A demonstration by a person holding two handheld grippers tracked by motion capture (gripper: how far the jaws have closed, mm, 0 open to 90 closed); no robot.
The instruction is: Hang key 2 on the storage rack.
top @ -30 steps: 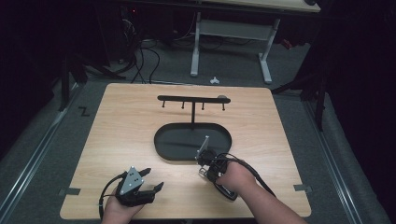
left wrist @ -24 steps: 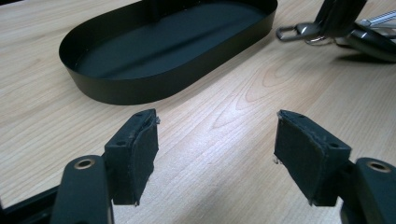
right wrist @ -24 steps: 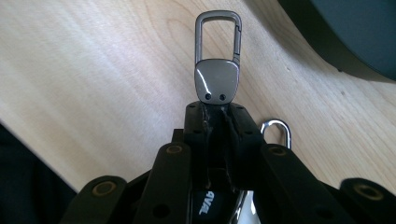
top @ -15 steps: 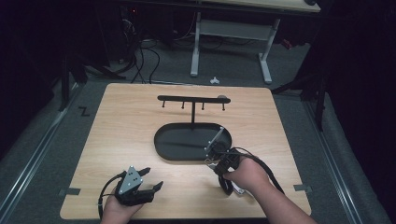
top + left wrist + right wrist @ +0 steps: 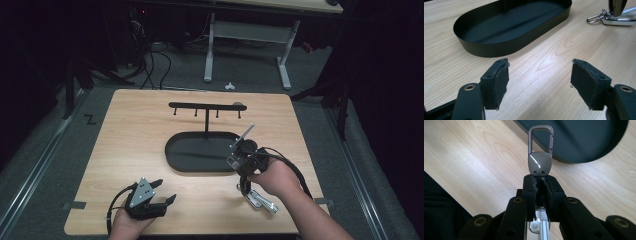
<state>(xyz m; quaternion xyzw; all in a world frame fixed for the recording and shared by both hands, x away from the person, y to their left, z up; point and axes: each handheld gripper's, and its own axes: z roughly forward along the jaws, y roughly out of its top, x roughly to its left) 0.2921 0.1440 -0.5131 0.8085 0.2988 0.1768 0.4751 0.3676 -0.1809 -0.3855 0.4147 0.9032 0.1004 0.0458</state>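
A silver carabiner clip (image 5: 540, 147) on a grey metal tab sticks out of my right gripper (image 5: 540, 181), whose jaws are shut on the tab. In the high view that right gripper (image 5: 240, 146) hangs over the right end of the black oval tray (image 5: 172, 162), with the clip (image 5: 245, 134) pointing up and away. A silver keychain piece (image 5: 261, 201) lies on the table under the right hand; whether it joins the clip I cannot tell. My left gripper (image 5: 166, 191) rests open near the front edge, and its jaws (image 5: 539, 80) have nothing between them.
A black post rises from the tray and carries a bar with several hooks (image 5: 206, 106). The tray wall (image 5: 499, 48) lies ahead of the left gripper, and the silver keychain piece (image 5: 616, 20) is to its right. Bare wood surrounds the tray.
My right hand has lifted and moved away from the front edge, toward the tray's right end, with the clip in its jaws. The left gripper has stayed where it was.
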